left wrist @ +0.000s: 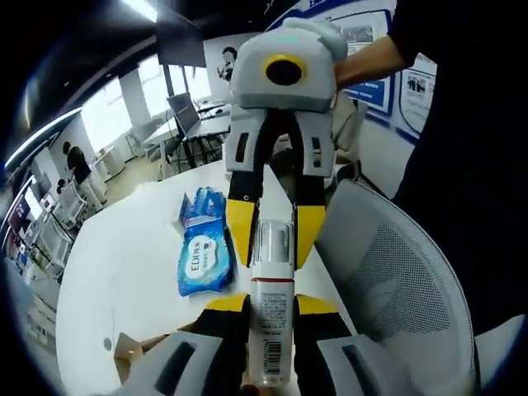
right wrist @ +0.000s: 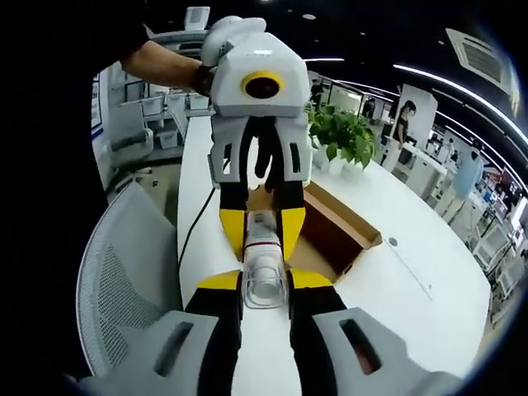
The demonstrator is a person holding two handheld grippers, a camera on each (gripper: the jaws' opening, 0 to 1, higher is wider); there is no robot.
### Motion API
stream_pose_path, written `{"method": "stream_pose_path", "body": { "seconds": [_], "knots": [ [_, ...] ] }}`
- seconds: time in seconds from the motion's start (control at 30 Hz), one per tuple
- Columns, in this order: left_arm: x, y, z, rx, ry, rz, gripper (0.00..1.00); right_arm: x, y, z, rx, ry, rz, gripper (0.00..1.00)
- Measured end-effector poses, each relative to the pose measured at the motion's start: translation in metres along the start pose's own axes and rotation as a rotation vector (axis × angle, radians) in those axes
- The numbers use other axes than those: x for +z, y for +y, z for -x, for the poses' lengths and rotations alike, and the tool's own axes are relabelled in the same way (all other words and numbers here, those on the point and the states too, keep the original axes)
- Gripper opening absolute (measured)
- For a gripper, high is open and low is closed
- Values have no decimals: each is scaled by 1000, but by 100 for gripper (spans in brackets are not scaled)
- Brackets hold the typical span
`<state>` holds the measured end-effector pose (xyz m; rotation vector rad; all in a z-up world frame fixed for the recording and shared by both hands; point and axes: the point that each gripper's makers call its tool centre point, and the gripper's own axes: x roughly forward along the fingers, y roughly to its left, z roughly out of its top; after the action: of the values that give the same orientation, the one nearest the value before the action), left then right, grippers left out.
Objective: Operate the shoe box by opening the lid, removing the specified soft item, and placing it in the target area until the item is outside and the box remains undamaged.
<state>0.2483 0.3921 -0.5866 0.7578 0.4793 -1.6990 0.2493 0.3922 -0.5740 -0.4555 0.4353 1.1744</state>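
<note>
In the left gripper view, the left gripper point(left wrist: 270, 309) has its yellow-tipped fingers point(left wrist: 225, 304) closed narrow on the lower part of a small bottle point(left wrist: 271, 322), white with a red band and a clear cap. The right gripper point(left wrist: 275, 227) faces it from above, a gloved hand point(left wrist: 323, 33) on its grey body, and its yellow fingers point(left wrist: 240, 223) close on the bottle's capped end. So the bottle is held between both grippers, in the air above the white desk point(left wrist: 132, 272). On the desk to the left lie a blue wipes pack point(left wrist: 205, 262) and, just beyond it and touching, a crumpled blue soft item point(left wrist: 202, 205). A brown corner of the shoe box point(left wrist: 132, 351) shows at the lower left. A white mesh chair point(left wrist: 404, 280) stands to the right.

In the right gripper view, the right gripper point(right wrist: 265, 285) grips the clear cap end of the bottle point(right wrist: 263, 264) with narrow fingers point(right wrist: 219, 280). The left gripper point(right wrist: 262, 227) faces it, held by a gloved hand point(right wrist: 221, 33), and its fingers point(right wrist: 232, 224) clamp the bottle's far end. Behind them the shoe box point(right wrist: 338, 227) sits open on the desk point(right wrist: 429, 280), its brown inside showing. A green plant point(right wrist: 342, 132) stands beyond the box. The mesh chair point(right wrist: 124, 280) is at the left.
</note>
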Motion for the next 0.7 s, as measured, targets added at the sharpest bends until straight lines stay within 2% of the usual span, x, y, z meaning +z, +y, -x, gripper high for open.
{"method": "stream_pose_path", "body": {
  "seconds": [0.2,0.63,0.7],
  "knots": [
    [0,-6,-4,-25,-4,1,20,8,7,2,13,-27,-11,18],
    [-4,-10,-11,-34,-9,37,20,0,11,0,27,12,-41,17],
    [-6,-10,-11,-30,-11,73,25,-6,11,0,26,23,-51,17]
  ]
}}
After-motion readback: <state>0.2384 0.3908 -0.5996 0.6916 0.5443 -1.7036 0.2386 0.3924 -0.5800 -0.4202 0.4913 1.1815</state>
